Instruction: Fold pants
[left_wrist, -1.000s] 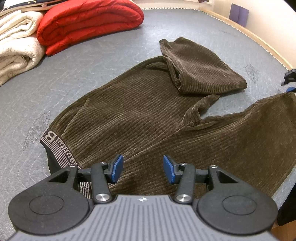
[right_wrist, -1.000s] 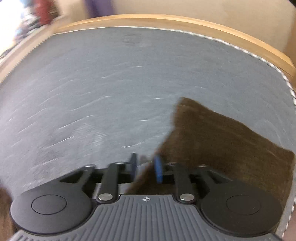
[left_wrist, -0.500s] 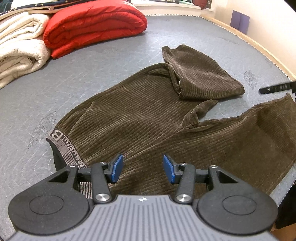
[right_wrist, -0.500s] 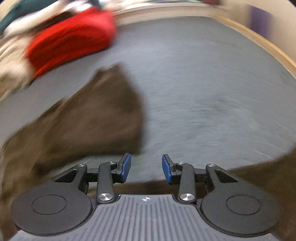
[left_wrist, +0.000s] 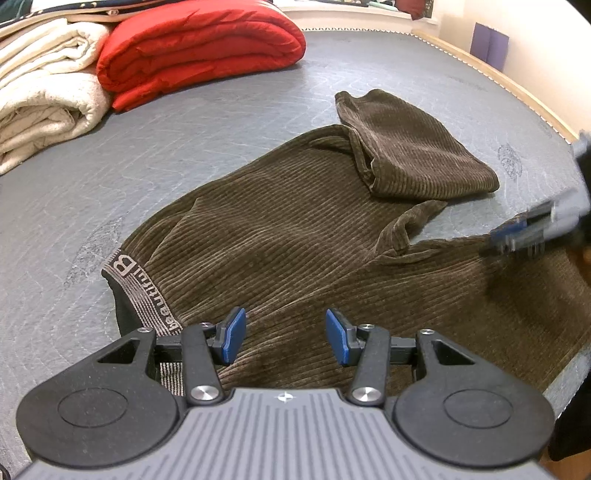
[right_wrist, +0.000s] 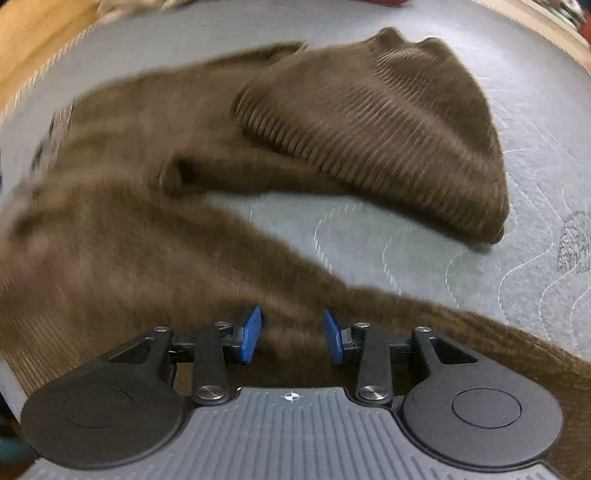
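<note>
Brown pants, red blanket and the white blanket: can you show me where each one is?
brown pants (left_wrist: 295, 221): left wrist view, on the ribbed seat area in the middle.
red blanket (left_wrist: 199, 48): left wrist view, on the top fold.
white blanket (left_wrist: 44, 99): left wrist view, on the rolled front.

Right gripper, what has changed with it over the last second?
The right gripper swung from the bare mattress back over the brown pants, open, having let go of the leg. The left gripper stayed open over the waistband; the pants lie unchanged.
</note>
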